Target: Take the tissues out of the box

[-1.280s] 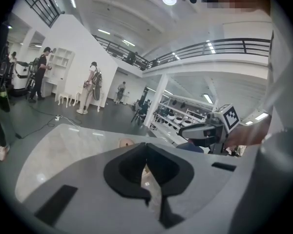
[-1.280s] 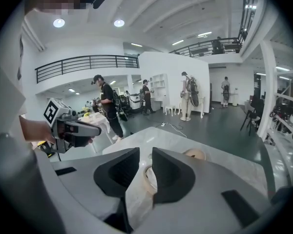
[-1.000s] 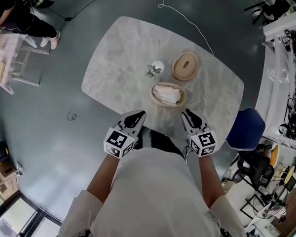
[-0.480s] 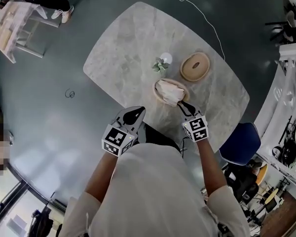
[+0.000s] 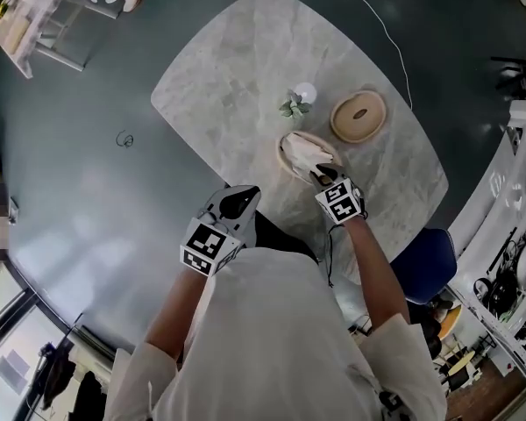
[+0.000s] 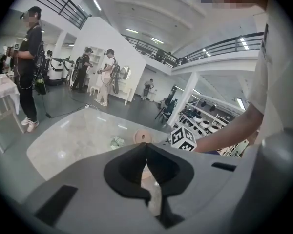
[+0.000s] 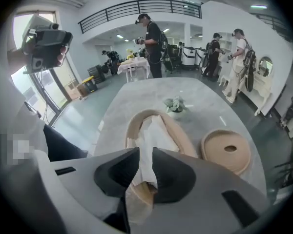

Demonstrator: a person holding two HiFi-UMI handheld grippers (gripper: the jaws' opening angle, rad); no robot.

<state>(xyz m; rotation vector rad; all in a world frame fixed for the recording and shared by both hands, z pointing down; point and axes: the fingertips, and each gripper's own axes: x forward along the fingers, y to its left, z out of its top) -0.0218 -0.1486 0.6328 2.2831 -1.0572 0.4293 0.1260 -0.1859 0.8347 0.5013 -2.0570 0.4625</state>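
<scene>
The tissue box (image 5: 291,141) is an open tan oval tub on the marble table (image 5: 228,77), with white tissues (image 5: 305,152) inside. Its tan lid (image 5: 359,117) lies to the right. My right gripper (image 5: 320,175) reaches into the near end of the box. In the right gripper view its jaws (image 7: 145,152) are closed to a narrow gap on a fold of the tissues (image 7: 154,135), above the box rim (image 7: 133,126). My left gripper (image 5: 243,196) hovers at the table's near edge, shut and holding nothing (image 6: 146,145).
A small potted plant (image 5: 298,101) stands just behind the box. A white cable (image 5: 381,24) runs off the far side of the table. A blue chair (image 5: 425,266) sits at the right. Several people (image 7: 151,43) stand in the hall beyond the table.
My right gripper moved forward from the table's near edge into the box and closed on the tissues. The left gripper has stayed where it was.
</scene>
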